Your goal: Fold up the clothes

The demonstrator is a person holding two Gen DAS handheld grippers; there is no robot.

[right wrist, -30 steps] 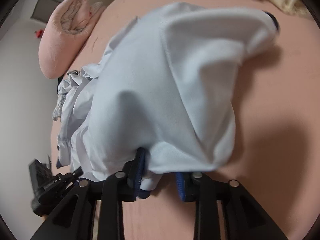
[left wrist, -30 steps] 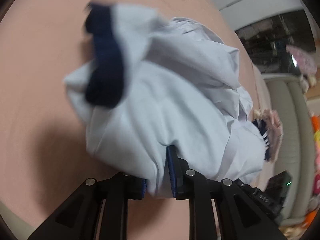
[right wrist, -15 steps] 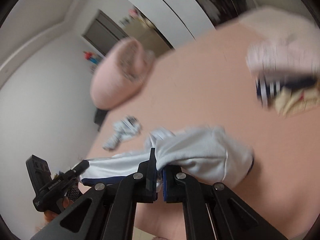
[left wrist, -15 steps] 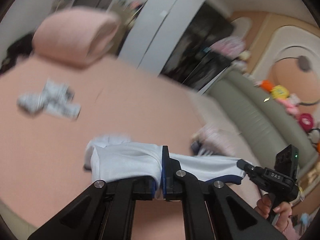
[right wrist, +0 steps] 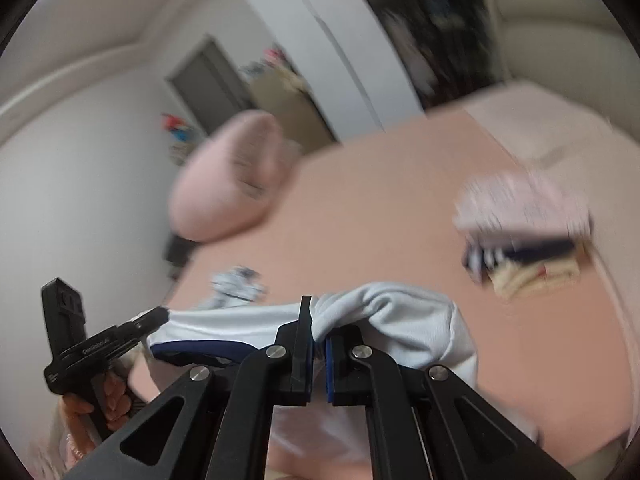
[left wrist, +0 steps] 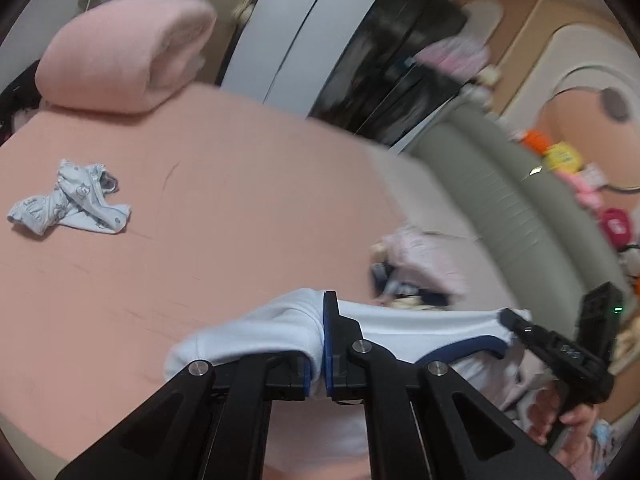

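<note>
A: In the left wrist view, the left gripper (left wrist: 322,354) is clamping its jaws on the top edge of a pale blue shirt (left wrist: 256,332), and the cloth is bunching between the pads. The shirt is hanging in the air above the pink bed (left wrist: 224,184), its navy-trimmed edge stretching to the right toward the right gripper (left wrist: 516,322).

B: How is it going to handle?

A: Light and limp, I'd judge. It is sagging between the two grips and draping over the jaws, so it is keeping no shape of its own. A small patterned garment (left wrist: 68,204) is lying well apart on the bed, and a rolled pink blanket (left wrist: 124,52) is sitting at the far end.

B: And the right wrist view?

A: The right gripper (right wrist: 318,354) is closed on a fold of the same shirt (right wrist: 404,320), with cloth spilling over to the right. The left gripper (right wrist: 160,314) is pinching the far end, with a hand (right wrist: 100,400) around its handle. A blurred clothes pile (right wrist: 524,232) is lying to the right.

B: Where should the hold be?

A: At the shoulders or along a hem, I'd say; thin fabric like this could slip from a shallow pinch.
</note>
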